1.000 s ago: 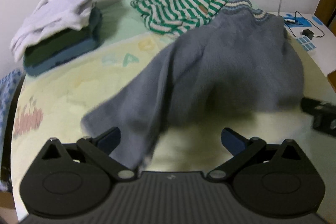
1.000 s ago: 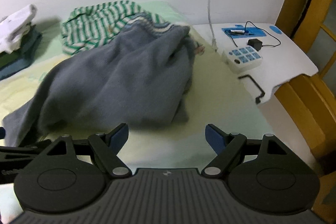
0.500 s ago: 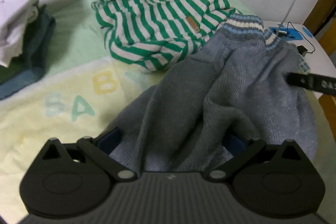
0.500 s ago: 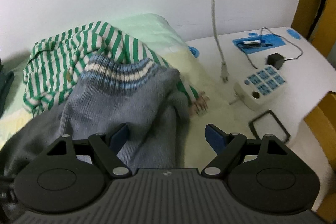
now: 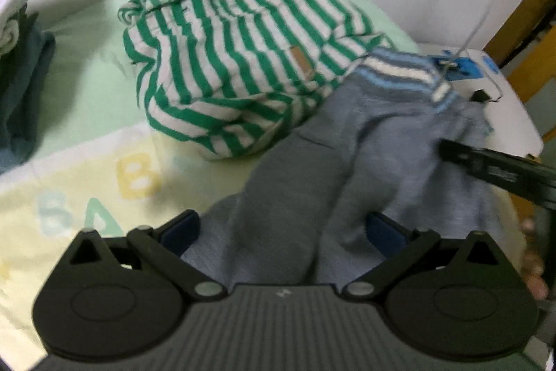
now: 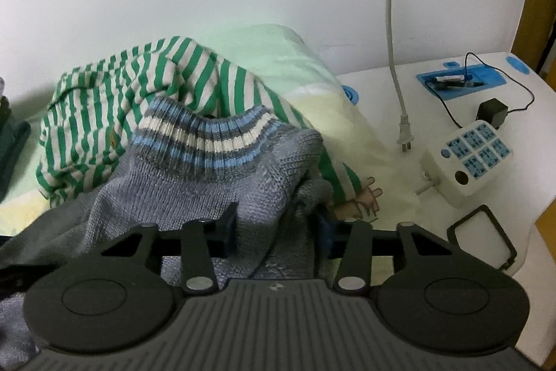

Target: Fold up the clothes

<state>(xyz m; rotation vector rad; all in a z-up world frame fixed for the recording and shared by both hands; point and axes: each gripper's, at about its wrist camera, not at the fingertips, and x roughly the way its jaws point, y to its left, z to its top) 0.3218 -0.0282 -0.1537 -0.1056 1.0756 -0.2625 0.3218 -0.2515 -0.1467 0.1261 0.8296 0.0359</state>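
Lying rumpled on the bed [image 5: 87,141], the grey knit sweater [image 5: 312,169] is unfolded, like the green striped top [image 5: 226,72] behind it; folded clothes [image 5: 21,65] sit far left. Right gripper [image 6: 278,226] pinches sweater fabric; left gripper [image 5: 283,232] spreads wide over it.

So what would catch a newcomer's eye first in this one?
The green-striped top, heaped at the back of the bed, stands out most. In front, partly over it, lies the grey sweater with its blue and cream ribbed band. The right claw has narrowed around its knit; the left claw is open.
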